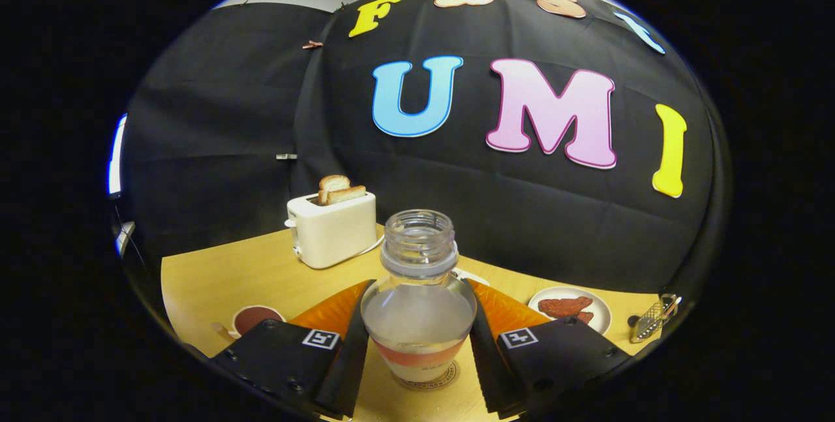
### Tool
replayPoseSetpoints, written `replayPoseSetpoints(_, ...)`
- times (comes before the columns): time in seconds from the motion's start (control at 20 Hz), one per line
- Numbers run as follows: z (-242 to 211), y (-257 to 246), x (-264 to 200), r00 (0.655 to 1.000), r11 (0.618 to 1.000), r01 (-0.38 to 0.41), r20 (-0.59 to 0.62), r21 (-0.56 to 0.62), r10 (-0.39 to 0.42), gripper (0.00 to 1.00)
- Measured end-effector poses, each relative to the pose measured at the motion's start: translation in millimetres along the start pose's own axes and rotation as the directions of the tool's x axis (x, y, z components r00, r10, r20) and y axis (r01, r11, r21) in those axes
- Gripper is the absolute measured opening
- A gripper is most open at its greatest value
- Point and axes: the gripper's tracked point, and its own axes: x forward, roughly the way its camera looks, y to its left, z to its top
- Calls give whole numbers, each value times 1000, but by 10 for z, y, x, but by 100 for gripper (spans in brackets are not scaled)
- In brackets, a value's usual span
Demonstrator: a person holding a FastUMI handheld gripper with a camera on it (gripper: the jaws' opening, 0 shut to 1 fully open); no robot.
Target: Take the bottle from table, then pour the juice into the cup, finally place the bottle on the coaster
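One uncapped bottle (418,304), little juice left, between hand-held gripper (417,350) fingers.

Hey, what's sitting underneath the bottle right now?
A round coaster shows under the bottle, which stands between the claw's fingers; the bottle covers the coaster's middle.

The gripper (417,350) shows two broad, flat-topped blocks, one on each side, each with dark screws set near its corners. Each block carries a small white square sticker printed with a black blocky marker, both on the inner upper corners. From each block a long, slim finger (349,350) runs forward, its inner face a flat strip with a fine ribbed texture along the edge. Behind the blocks rise two glossy curved panels with a faint grid pattern.
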Motion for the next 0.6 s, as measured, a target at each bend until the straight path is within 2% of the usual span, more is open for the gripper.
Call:
replayPoseSetpoints(0.25, -323, -123, 237, 999, 999, 24, -29, 26, -24, 74)
replayPoseSetpoints(0.6, -571, -196, 266, 998, 998, 42, -55, 43, -40, 76)
